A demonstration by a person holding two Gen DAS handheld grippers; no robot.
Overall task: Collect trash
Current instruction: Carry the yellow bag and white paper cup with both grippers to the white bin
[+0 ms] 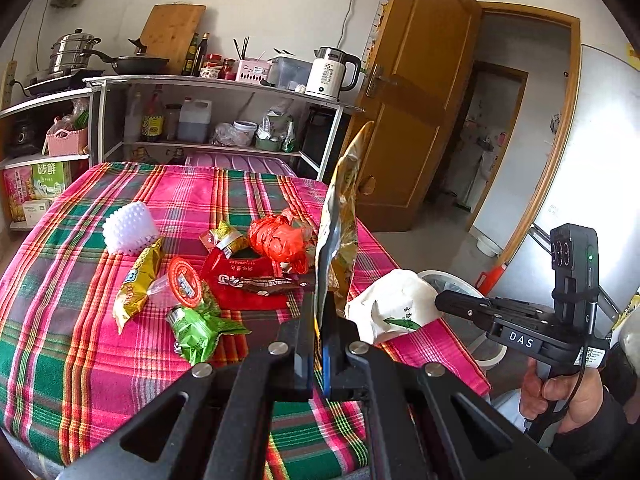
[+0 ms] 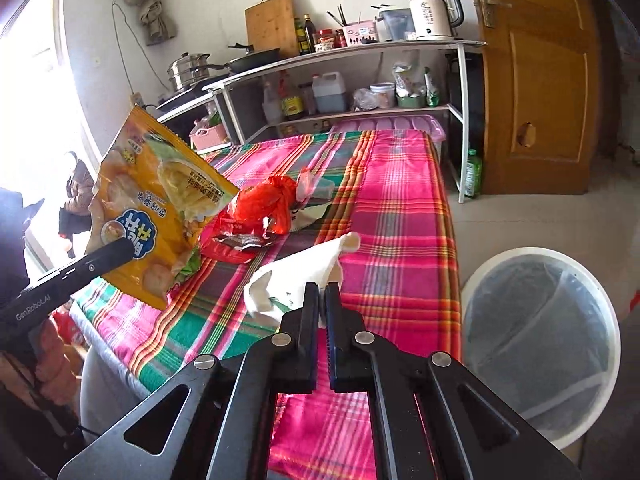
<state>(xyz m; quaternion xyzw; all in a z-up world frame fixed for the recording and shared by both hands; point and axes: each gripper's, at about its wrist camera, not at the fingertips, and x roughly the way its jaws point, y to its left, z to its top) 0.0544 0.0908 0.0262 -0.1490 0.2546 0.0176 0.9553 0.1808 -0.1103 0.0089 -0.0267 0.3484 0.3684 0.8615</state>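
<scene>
The left gripper [image 1: 318,344] is pinching an upright yellow wrapper [image 2: 160,208] while the right gripper [image 2: 322,300], fingers clamping a white bag [image 2: 296,276], is hovering nearer the bin [image 2: 536,344] on the right.

Surface cloth [image 1: 80,360]: woven plaid fabric, matt, slightly rough; pink, green and orange stripes
Yellow snack bag [image 2: 160,208]: glossy printed plastic film, creased; its inside looks silvery and foil-like in the left wrist view
White bag [image 2: 296,280]: thin crumpled material, soft matt sheen; plastic or paper cannot be told
Red bag [image 1: 280,240]: thin crinkled plastic, shiny
Green wrapper [image 1: 196,336]: glossy crumpled film
White foam net [image 1: 128,228]: soft, bumpy, matt
Left tool [image 1: 318,344]: black matt plastic; silvery metal rivets
Right tool [image 2: 322,300]: same black matt finish
Bin [image 2: 600,320]: smooth white plastic rim; translucent film liner
Door [image 1: 412,80]: varnished wood, smooth
Kettle [image 1: 328,76]: glossy white plastic
</scene>
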